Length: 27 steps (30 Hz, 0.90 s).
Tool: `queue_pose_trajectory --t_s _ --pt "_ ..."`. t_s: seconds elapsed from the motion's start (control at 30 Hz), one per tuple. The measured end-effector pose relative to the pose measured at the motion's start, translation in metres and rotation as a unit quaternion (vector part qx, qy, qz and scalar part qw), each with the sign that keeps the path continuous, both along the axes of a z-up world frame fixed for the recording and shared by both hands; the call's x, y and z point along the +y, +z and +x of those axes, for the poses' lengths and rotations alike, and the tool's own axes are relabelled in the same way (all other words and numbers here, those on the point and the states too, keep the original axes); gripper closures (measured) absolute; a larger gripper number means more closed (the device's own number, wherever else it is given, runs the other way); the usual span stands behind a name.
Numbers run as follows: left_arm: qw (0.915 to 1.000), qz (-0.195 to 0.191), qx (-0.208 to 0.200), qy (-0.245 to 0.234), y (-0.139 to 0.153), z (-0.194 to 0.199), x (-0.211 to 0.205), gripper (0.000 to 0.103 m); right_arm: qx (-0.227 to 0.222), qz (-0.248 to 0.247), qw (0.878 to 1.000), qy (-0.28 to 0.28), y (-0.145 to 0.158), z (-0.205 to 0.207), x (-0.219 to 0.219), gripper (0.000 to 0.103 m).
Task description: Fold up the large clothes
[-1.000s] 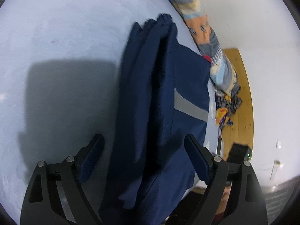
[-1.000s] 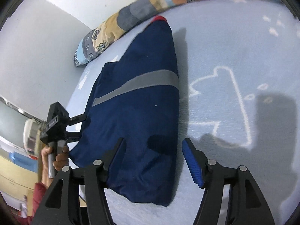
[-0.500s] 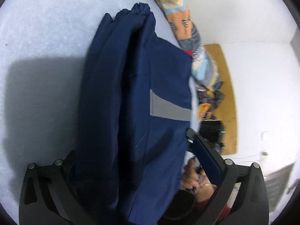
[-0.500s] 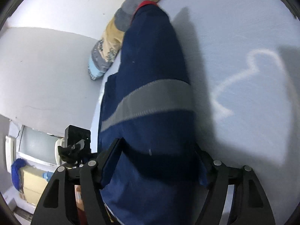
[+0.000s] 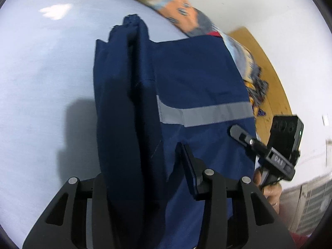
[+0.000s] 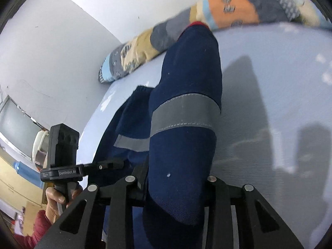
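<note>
A navy garment [image 5: 197, 78] with a grey reflective stripe [image 5: 207, 114] lies folded lengthwise on the pale blue bed sheet [image 5: 41, 72]. Its near end is raised. My left gripper [image 5: 141, 166] has its jaws closing on a thick fold of the cloth, which hides its left finger. In the right wrist view the navy garment [image 6: 186, 78] bulges up between the closing jaws of my right gripper [image 6: 178, 174], pinched at its near edge. Each view shows the other tool at the same hem: the right gripper [image 5: 240, 133] and the left gripper [image 6: 113, 164].
A patchwork quilt [image 5: 186, 14] [image 6: 228, 6] lies along the far edge of the bed against the white wall. Beyond the bed are a wooden floor [image 5: 269, 62] and a screen [image 6: 14, 128]. A person's hand [image 6: 56, 197] in a red sleeve holds the left tool.
Both grippers stood open astride the garment's near end; now both have closed on it. The hem has come up off the sheet and the views have tilted.
</note>
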<state>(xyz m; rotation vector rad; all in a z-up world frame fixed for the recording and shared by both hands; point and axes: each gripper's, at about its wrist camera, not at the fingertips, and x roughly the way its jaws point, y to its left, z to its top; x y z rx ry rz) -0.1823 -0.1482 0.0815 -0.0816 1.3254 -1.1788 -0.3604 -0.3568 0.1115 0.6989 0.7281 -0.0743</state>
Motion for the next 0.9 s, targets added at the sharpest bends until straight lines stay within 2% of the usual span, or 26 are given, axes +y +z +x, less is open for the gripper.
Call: queue_pose_trajectory --t_s 0.1,0.23,0.4,0.63,0.77,0.9 --pt "0.9997 -0.017 0.003 -0.017 0.009 -0.028 -0.023 0.063 -0.006 -0.018 1.0 -0.007 0.016 -0.033 -0.018 0.072" --pt "0.9989 -0.013 -0.008 -0.044 0.014 -0.055 -0.042 0.063 -0.011 -0.027 0.999 -0.018 0.024 -0.073 -0.035 0.072" --pt "0.9983 -0.003 -0.014 -0.056 0.006 -0.068 -0.055 0.063 -0.006 -0.029 0.999 -0.019 0.02 -0.088 -0.047 0.072" --pt "0.9981 0.044 -0.023 -0.037 -0.023 -0.07 -0.066 0.063 0.033 -0.017 0.999 -0.023 -0.017 -0.081 -0.068 0.072" --pt "0.9976 0.051 -0.032 -0.035 -0.029 -0.073 -0.073 0.063 0.061 0.003 0.997 -0.037 -0.039 -0.078 -0.08 0.069" --pt "0.9973 0.058 -0.034 -0.029 -0.035 -0.078 -0.076 0.059 0.072 0.01 0.996 -0.044 -0.047 -0.079 -0.083 0.064"
